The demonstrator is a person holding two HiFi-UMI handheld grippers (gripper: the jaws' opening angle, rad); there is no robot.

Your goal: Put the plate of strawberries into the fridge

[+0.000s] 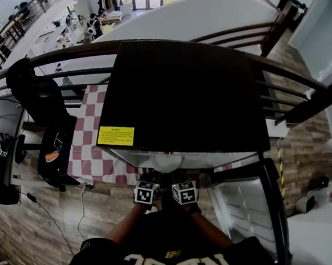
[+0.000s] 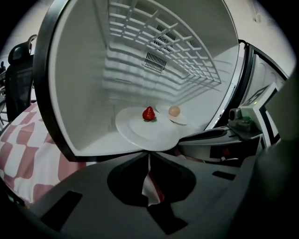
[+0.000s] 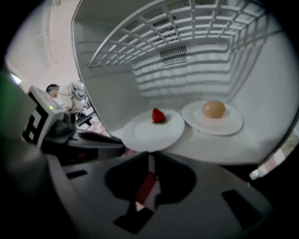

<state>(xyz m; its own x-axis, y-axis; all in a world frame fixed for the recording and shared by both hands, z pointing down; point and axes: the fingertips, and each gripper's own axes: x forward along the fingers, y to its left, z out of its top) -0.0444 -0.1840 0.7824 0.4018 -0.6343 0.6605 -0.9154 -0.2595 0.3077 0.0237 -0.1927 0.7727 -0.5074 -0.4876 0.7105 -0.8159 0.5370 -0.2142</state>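
White fridge interior ahead. Left gripper closed on nothing, tips at near rim of strawberry plate; right gripper likewise closed and empty at same rim. Plate on fridge floor, near edge overhanging, one strawberry on it. To its right, second plate bearing egg. Wire shelf overhead.

The strawberry is red, its plate white, the egg pale tan. The fridge is black with a yellow label; the cloth is red-and-white checked.
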